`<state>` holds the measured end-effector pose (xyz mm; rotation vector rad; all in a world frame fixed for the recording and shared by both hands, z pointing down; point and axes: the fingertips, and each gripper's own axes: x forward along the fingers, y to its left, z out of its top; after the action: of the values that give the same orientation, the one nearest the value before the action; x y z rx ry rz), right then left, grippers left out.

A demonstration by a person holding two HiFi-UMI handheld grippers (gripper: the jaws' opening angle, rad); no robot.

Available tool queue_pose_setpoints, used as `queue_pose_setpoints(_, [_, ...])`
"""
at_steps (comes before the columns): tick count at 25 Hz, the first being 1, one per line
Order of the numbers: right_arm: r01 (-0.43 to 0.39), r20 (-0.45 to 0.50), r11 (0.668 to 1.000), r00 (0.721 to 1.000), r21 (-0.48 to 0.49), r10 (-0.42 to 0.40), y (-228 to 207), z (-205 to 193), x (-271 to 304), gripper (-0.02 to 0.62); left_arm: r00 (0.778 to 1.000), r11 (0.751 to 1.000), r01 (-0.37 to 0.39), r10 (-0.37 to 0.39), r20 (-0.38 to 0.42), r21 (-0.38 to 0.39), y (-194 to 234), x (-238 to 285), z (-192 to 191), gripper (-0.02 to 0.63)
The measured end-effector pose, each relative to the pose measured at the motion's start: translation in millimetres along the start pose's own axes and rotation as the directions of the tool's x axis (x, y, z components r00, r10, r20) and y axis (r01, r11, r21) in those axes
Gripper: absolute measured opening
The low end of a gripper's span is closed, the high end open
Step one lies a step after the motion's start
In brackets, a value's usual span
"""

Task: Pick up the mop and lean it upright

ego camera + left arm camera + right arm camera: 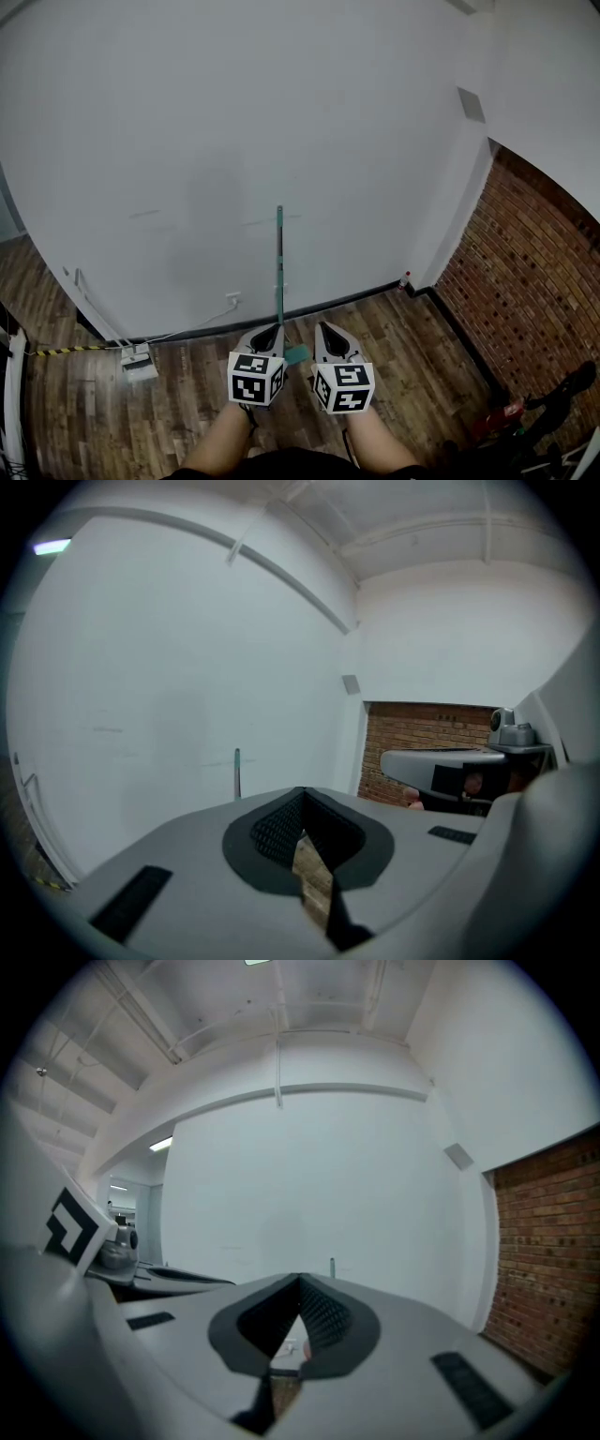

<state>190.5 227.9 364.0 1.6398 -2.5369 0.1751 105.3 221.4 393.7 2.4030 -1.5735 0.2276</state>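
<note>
The mop (279, 272) stands upright with its thin green handle leaning on the white wall, and its teal head (296, 354) rests on the wood floor. My left gripper (272, 330) is just left of the mop's foot, and my right gripper (328, 330) just right of it. Both are shut with nothing between the jaws, and neither touches the mop. The handle's top (237, 761) shows above the shut jaws in the left gripper view. It pokes up as the handle's top (332, 1265) in the right gripper view too.
A brick wall (525, 272) runs along the right. A white box with a cord (139, 361) and yellow-black tape (56, 352) lie by the baseboard at left. A small red bottle (405, 279) stands in the corner. Dark gear (553, 403) sits at lower right.
</note>
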Motion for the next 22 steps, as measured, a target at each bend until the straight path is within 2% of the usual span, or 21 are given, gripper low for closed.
queue_pose_setpoints(14, [0.049, -0.01, 0.998, 0.999, -0.035, -0.05, 80, -6, 56, 0.009, 0.997, 0.997, 0.069, -0.07, -0.02, -0.019, 91, -14, -13, -0.003])
queue_pose_setpoints(18, [0.053, -0.04, 0.997, 0.998, -0.049, -0.055, 84, -15, 73, 0.009, 0.996, 0.996, 0.082, -0.084, -0.044, -0.042, 105, -5, -24, -0.003])
queue_pose_setpoints(22, [0.055, -0.05, 0.998, 0.997, -0.018, -0.056, 78, -18, 98, 0.009, 0.994, 0.996, 0.082, -0.084, -0.065, -0.04, 120, 14, -27, -0.003])
